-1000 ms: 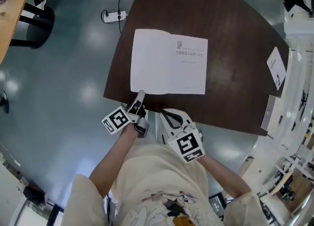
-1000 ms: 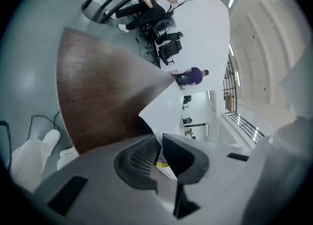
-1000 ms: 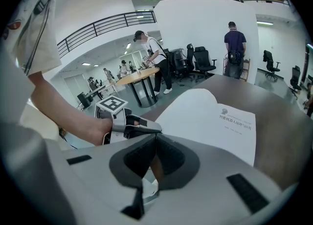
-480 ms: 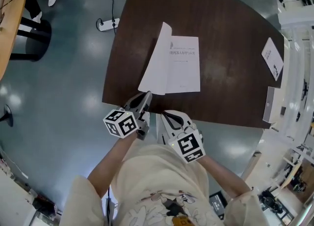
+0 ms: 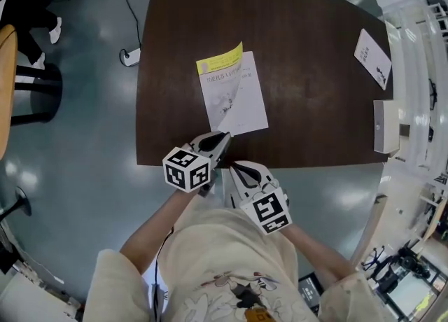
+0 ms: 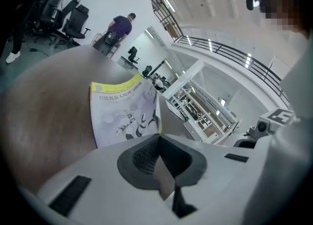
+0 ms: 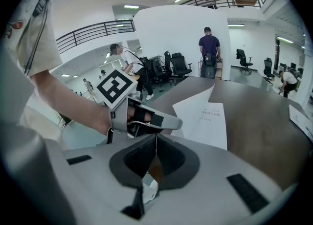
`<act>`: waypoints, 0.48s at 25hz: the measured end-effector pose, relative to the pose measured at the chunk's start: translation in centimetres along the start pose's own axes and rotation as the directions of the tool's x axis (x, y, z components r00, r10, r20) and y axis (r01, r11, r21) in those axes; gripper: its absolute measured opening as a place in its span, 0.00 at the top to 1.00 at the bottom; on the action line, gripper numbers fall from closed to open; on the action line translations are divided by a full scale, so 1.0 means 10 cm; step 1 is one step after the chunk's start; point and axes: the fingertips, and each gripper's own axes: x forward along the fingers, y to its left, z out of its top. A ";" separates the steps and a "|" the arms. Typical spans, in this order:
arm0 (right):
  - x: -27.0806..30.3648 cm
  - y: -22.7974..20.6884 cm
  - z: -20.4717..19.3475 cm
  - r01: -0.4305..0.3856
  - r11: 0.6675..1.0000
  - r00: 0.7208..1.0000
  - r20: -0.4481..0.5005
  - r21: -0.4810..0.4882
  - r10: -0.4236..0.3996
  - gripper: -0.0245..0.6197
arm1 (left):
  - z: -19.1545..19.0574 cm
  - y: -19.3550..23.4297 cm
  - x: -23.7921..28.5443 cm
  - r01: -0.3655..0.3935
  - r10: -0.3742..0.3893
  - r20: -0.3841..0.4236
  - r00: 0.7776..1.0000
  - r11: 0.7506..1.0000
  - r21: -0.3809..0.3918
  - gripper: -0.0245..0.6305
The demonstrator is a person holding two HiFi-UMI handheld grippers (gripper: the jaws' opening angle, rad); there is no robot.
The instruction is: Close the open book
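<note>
**Front cover swung over the title page; closing is nearly complete.**

Left gripper point(image 5: 222, 136) has its jaws pressed together, apparently pinching the near corner of the front cover point(image 6: 124, 114), which a second ago lay flat at the left and now leans over the book point(image 5: 241, 96). Right gripper point(image 5: 236, 166) is closed and empty at the near edge of the table point(image 5: 315, 68). Lowering and release likely remain.

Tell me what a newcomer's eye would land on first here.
The book in the middle of the dark table, half closed, its yellow-topped cover tilted up over the white page. Next, the left gripper at the table's near edge, fingers shut on the cover's near corner, and the right gripper beside it, shut and empty, just off the table edge.
</note>
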 end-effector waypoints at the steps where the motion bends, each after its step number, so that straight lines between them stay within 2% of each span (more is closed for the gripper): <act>1: -0.02 -0.03 -0.02 0.009 1.000 1.000 0.001 0.011 -0.009 0.95 | -0.02 -0.02 0.07 0.005 -0.005 -0.021 1.000 1.000 0.009 0.95; 6: -0.09 -0.23 -0.13 0.048 0.997 0.999 0.003 0.058 -0.048 0.95 | -0.20 0.00 0.45 -0.002 0.005 -0.138 0.990 1.000 0.024 0.95; 10: -0.11 -0.39 -0.19 0.062 0.995 0.998 -0.002 0.078 -0.062 0.95 | -0.36 0.06 0.70 -0.013 0.025 -0.234 0.972 0.999 0.053 0.95; 12: -0.10 -0.45 -0.20 0.066 0.994 0.998 -0.002 0.084 -0.066 0.95 | -0.43 0.03 0.82 0.016 0.001 -0.278 0.961 0.998 0.061 0.95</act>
